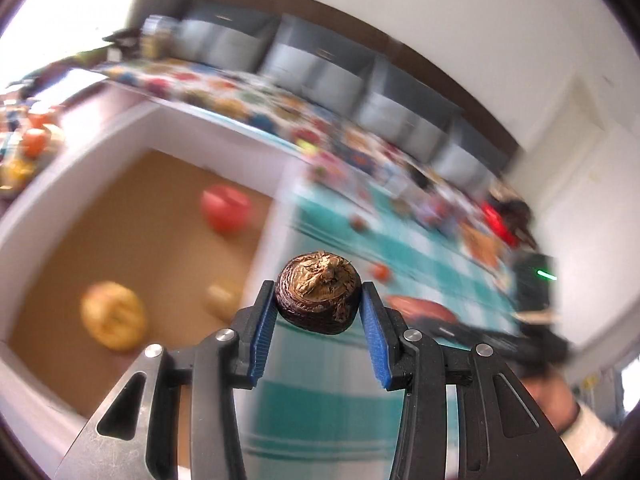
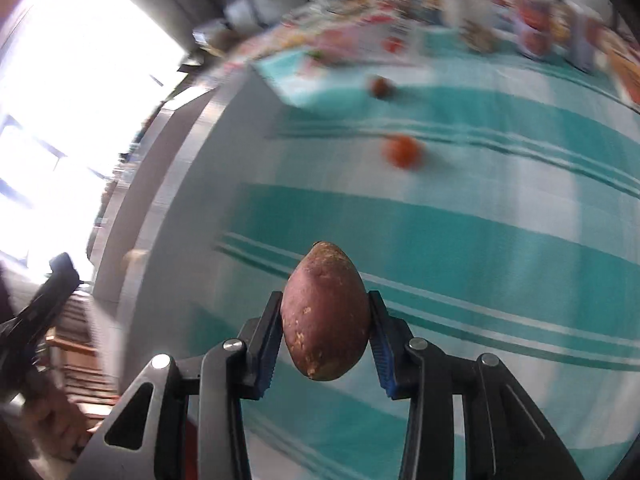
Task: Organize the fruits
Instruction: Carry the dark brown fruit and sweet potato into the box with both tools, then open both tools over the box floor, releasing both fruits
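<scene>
My left gripper (image 1: 319, 300) is shut on a small, dark brown wrinkled fruit (image 1: 318, 294), held above the teal striped cloth (image 1: 332, 400) beside a white box (image 1: 224, 124). On the box's brown floor lie a red fruit (image 1: 225, 208), a yellow fruit (image 1: 114, 320) and a small pale one (image 1: 220, 300). My right gripper (image 2: 325, 316) is shut on a reddish-brown oval fruit (image 2: 325, 312), lifted over the same cloth (image 2: 480, 240). A small orange-red fruit (image 2: 402, 151) and a smaller brown one (image 2: 380, 87) lie on the cloth further off.
Orange fruits (image 1: 34, 140) sit on a dish at the far left. A patterned cloth with cluttered packages (image 1: 280, 120) runs along the back, under grey bins (image 1: 320, 68). The white box's wall (image 2: 160, 200) stands left of the right gripper. The other gripper and a hand (image 2: 36, 340) show at lower left.
</scene>
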Demonstrator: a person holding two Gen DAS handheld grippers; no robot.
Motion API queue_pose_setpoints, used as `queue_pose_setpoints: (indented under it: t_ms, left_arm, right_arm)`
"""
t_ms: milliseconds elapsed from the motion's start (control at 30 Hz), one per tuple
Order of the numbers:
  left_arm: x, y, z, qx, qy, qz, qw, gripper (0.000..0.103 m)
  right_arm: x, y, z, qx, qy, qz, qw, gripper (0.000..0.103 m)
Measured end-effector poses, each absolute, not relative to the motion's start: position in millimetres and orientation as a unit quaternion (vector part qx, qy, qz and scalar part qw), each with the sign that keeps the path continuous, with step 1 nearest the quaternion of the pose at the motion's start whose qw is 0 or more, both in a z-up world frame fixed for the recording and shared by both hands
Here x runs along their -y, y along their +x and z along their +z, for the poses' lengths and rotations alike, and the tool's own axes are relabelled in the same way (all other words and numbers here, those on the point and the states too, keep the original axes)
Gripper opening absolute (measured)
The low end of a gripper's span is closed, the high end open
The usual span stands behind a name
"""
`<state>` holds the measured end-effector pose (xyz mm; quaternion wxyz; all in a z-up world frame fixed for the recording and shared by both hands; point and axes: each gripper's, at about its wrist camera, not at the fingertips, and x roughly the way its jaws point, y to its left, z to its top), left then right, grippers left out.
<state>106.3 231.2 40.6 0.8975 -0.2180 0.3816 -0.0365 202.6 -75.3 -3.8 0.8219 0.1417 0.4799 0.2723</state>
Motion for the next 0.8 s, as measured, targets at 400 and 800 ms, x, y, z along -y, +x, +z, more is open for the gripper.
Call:
queue_pose_setpoints:
  t_ms: [400, 800]
  left_arm:
    - [-343.0, 162.9, -41.4, -0.488, -0.168, 0.118, 0.849, 0.058]
    - [-278.2, 134.7, 25.0, -0.385, -0.139, 0.086, 0.908, 0.086]
  right_arm:
    - [-170.5, 212.7, 12.0, -0.447, 0.033, 0.387, 0.806, 0.040]
    - [-60.0, 211.8, 48.7, -0.325, 0.028, 0.327, 0.887, 0.101]
